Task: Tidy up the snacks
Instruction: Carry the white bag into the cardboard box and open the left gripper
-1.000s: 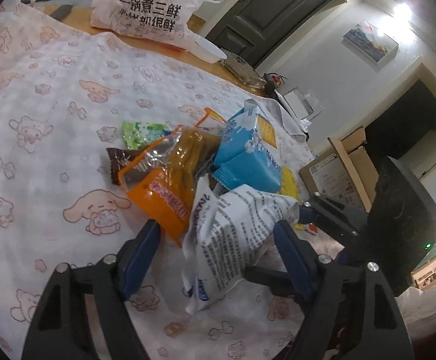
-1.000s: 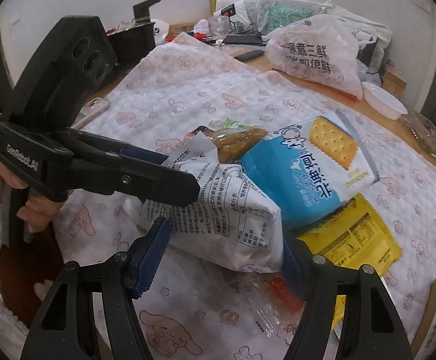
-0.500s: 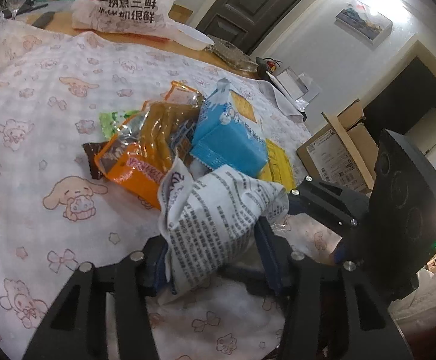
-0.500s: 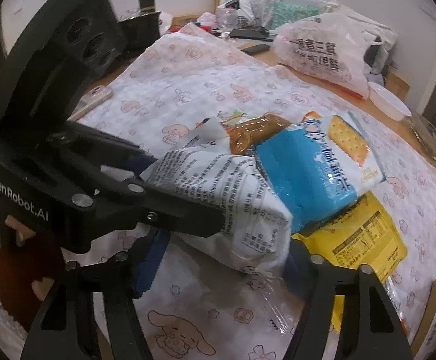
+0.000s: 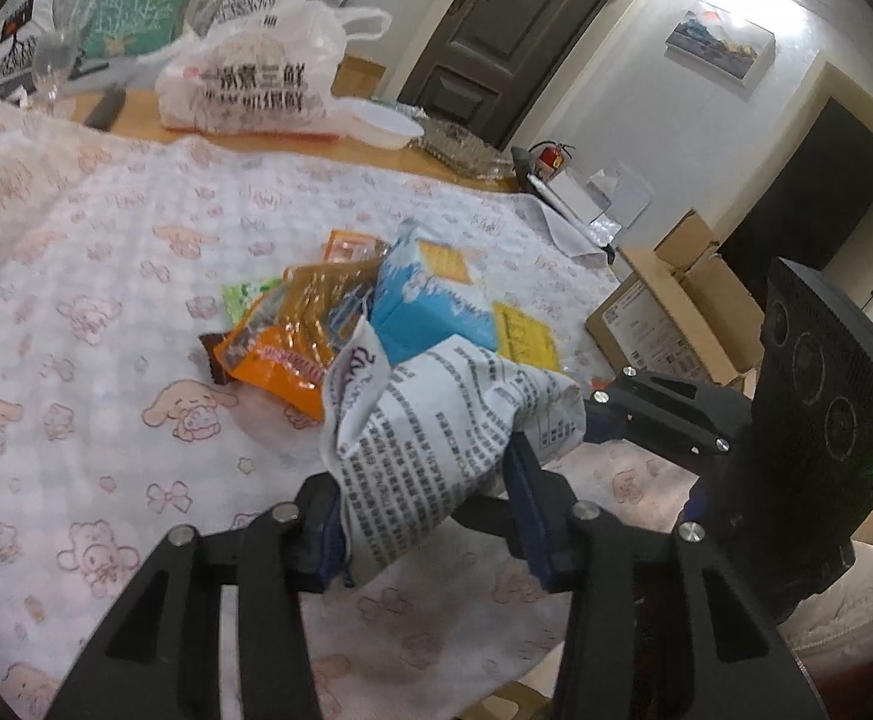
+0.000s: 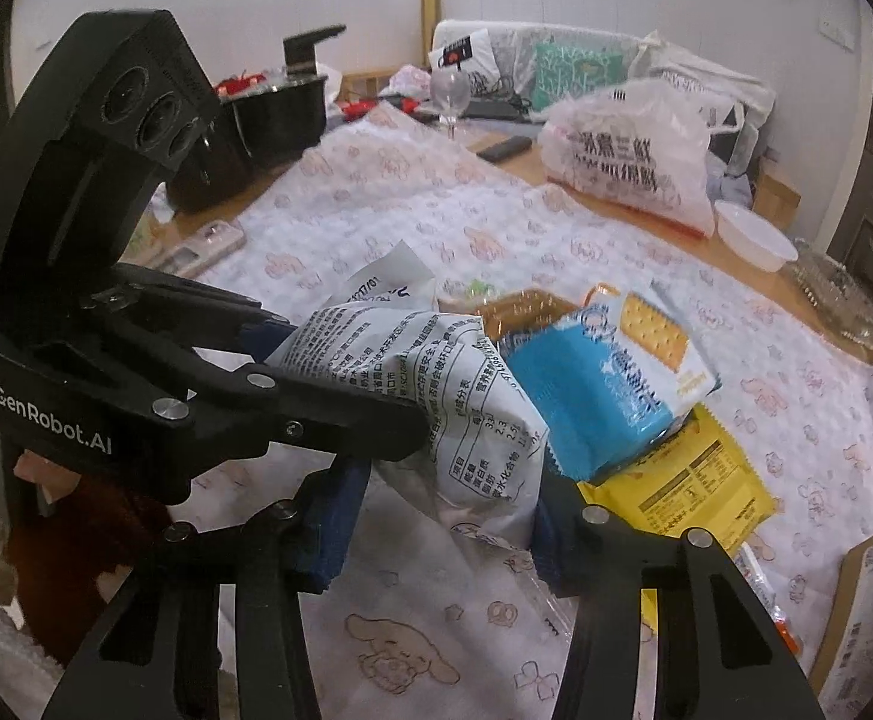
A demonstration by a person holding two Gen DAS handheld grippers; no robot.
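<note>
Patterned cloth (image 5: 106,312) covers the surface. Nearest, left tool (image 5: 424,516) and right tool (image 6: 448,516) have just closed their jaws on opposite ends of the white bag (image 5: 436,438), which a second ago lay loose between open jaws and now hangs clear of the cloth. Behind it the snack pile remains: blue pack (image 5: 430,306), orange pack (image 5: 286,348), yellow pack (image 6: 694,480). Sorting has likely begun.

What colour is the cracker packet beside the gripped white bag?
Light blue cracker packet, clearest in the right wrist view.
</note>
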